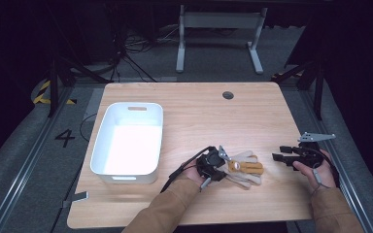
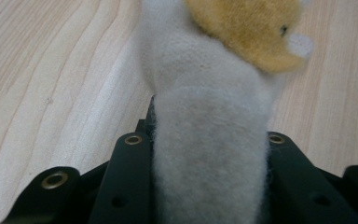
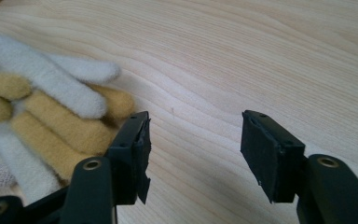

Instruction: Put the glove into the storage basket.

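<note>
Two fuzzy gloves (image 1: 243, 170) lie in a pile on the wooden table (image 1: 199, 116), near the front edge and a bit right of the middle. One glove is white and one is yellow-brown. Their fingers point to the right, and the yellow one lies on top of the white one.

The left gripper (image 1: 217, 165) sits at the left end of the pile, where the cuffs are. Its jaws squeeze a thick white fold of glove (image 2: 209, 154). In the left gripper view the fold stands up between the two black jaws and touches both of them. Above the fold there is a soft yellow bit with a tiny dark dot and a small white patch. The left hand (image 1: 194, 172) holds this gripper, and a brown sleeve (image 1: 162, 208) comes in from the bottom. A cable trails from the gripper across the table.

The right gripper (image 1: 278, 154) is to the right of the gloves, near them but not touching. Its jaws stand wide apart and nothing is between them, just bare wood. In the right gripper view the glove fingers (image 3: 51, 112) lie just behind the left jaw, white ones and yellow ones side by side. The right hand (image 1: 315, 167) holds this gripper low over the table. A grey plate with three corners (image 1: 316, 137) sits on top of it.

A white tub (image 1: 126, 141) stands on the left part of the table, well apart from the gloves. It has a handle slot in its far wall. A small round hole (image 1: 228, 95) is in the table near the far edge.
</note>
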{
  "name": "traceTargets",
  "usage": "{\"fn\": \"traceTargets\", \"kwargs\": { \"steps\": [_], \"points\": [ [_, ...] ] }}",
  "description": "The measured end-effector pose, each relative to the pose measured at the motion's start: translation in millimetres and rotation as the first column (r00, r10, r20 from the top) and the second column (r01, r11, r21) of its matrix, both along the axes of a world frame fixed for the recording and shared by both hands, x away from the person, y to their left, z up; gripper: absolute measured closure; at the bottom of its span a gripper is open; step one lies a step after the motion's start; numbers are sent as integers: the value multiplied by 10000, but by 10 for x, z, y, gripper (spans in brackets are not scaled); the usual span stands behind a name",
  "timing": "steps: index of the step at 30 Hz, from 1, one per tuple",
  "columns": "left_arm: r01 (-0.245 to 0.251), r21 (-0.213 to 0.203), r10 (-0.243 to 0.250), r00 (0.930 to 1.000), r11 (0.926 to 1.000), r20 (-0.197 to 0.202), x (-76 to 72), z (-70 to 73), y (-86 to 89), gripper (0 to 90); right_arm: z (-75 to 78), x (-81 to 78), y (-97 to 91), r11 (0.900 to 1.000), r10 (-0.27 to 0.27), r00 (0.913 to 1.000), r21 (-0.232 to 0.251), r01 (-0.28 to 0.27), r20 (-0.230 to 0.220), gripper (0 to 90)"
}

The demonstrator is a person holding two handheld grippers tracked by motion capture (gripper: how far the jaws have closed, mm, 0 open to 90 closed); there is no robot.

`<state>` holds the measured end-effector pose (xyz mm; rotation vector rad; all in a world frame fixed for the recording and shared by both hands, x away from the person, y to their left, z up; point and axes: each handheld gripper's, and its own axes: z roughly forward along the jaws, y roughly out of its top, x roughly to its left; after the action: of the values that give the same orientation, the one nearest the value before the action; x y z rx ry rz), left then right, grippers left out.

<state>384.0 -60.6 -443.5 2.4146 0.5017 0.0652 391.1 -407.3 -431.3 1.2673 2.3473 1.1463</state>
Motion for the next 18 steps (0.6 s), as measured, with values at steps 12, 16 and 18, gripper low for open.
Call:
{"fn": "traceTargets", "kwargs": {
  "steps": [12, 16, 18],
  "points": [
    [-393, -643, 392, 9992, 9972, -30, 22, 237, 146, 691, 9, 6, 22, 10000, 78, 9999, -21, -78, 102, 468],
    [-554, -906, 540, 9984, 9943, -178, 31, 313, 208, 692, 5, 11, 35, 9999, 168, 9998, -28, -168, 106, 474],
    [-649, -997, 629, 9978, 9929, -224, 41, 346, 236, 692, 2, 12, 40, 9999, 150, 9999, -41, -150, 83, 475]
  ]
}}
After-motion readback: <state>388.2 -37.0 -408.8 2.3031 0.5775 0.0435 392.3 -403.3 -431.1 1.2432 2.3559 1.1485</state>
